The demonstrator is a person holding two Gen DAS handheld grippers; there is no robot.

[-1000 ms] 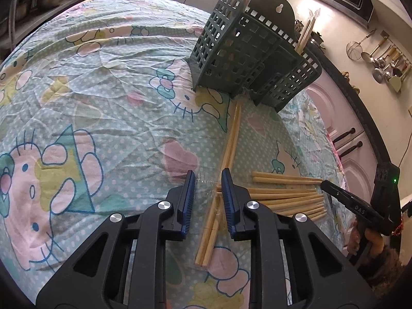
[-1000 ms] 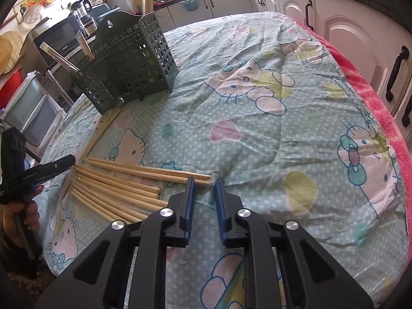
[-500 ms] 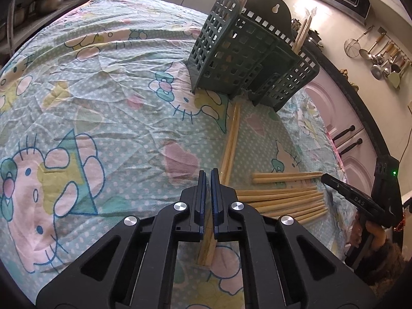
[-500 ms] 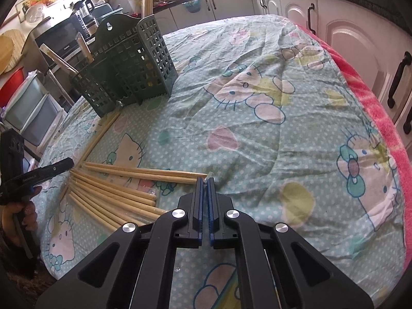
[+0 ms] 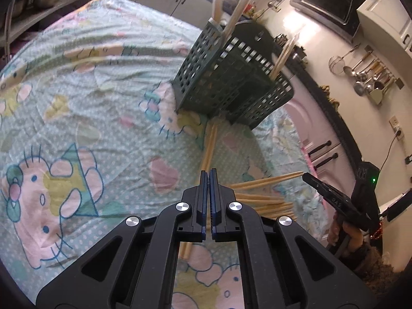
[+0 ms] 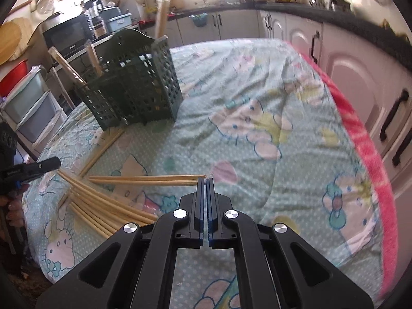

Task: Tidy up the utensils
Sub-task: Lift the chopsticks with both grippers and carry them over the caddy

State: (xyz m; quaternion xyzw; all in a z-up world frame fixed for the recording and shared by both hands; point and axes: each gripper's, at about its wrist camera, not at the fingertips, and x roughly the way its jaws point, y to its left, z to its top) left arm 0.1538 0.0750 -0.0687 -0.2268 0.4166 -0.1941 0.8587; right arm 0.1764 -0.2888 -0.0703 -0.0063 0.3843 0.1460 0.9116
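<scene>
One green lattice basket (image 5: 226, 85) stands upright on the counter's cartoon-print cloth (image 6: 257, 154), at 11 o'clock from the right tool (image 6: 206, 180), with several pale wooden chopsticks (image 5: 239, 7) poking out of it. That tool is clenched on the end of one pair (image 6: 144, 180), which points away to 9 o'clock. A fan (image 6: 103, 206) of about eight more lies at 8 o'clock. A second pair (image 5: 209, 144) runs from the basket's foot under the left tool (image 5: 208, 177), which is clenched; whether it grips anything I cannot tell
</scene>
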